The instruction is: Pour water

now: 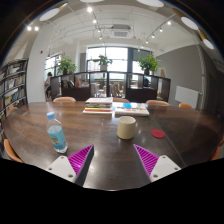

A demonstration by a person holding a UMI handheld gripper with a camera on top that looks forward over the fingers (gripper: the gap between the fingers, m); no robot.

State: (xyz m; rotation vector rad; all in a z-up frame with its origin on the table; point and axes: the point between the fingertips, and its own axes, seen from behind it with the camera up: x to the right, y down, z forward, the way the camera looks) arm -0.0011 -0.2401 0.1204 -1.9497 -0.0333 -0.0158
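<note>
A clear plastic water bottle (57, 132) with a blue label and blue cap stands on the dark wooden table (100, 135), ahead of the left finger and a little to its left. A cream-coloured cup (126, 127) stands upright just ahead of the fingers, slightly toward the right one. My gripper (113, 160) is open and empty, its magenta pads (80, 158) wide apart above the table's near part. Nothing is between the fingers.
A stack of books (100, 103) and a flat item with a blue patch (131, 108) lie at the far side of the table. A small red disc (159, 133) lies to the right. Chairs (65, 100) line the far edge; windows and plants (149, 63) stand beyond.
</note>
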